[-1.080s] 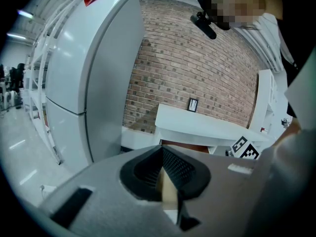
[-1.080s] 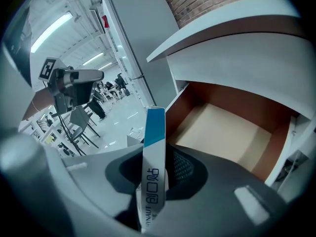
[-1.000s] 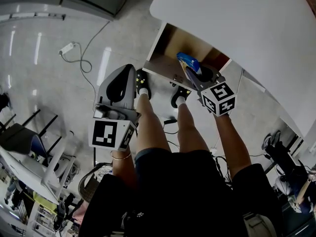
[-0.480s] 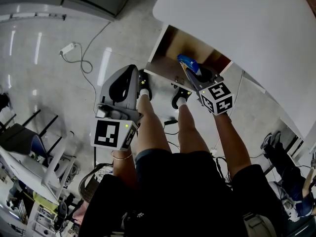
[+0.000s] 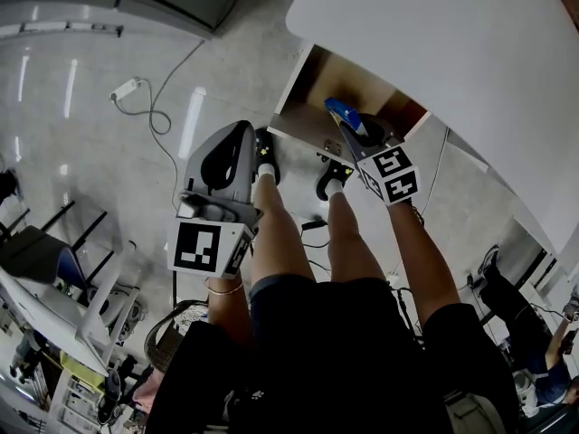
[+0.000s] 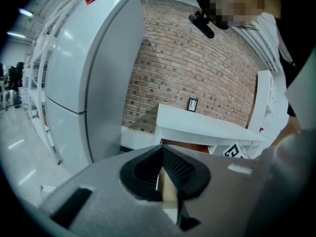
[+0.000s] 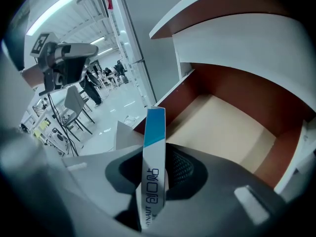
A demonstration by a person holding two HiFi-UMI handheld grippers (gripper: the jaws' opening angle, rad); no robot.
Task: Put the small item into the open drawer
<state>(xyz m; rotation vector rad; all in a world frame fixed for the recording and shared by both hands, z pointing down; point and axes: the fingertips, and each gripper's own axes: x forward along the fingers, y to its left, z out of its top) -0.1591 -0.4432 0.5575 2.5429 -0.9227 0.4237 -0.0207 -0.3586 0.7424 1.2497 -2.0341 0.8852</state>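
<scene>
From the head view, the right tongs [image 5: 355, 136] hold a small box [image 5: 342, 114], blue and white, over the front of the open drawer [image 5: 335, 84] under the white bench [image 5: 452, 52]. The left tongs [image 5: 224, 163] hang well apart, over the floor.

In the left gripper view, the left tongs [image 6: 160, 171] are clenched on nothing.

In the right gripper view, the right tongs [image 7: 154, 174] grasp the small box [image 7: 154, 132] upright. Beyond it, the drawer [image 7: 222, 132] shows its pale wooden bottom.
</scene>
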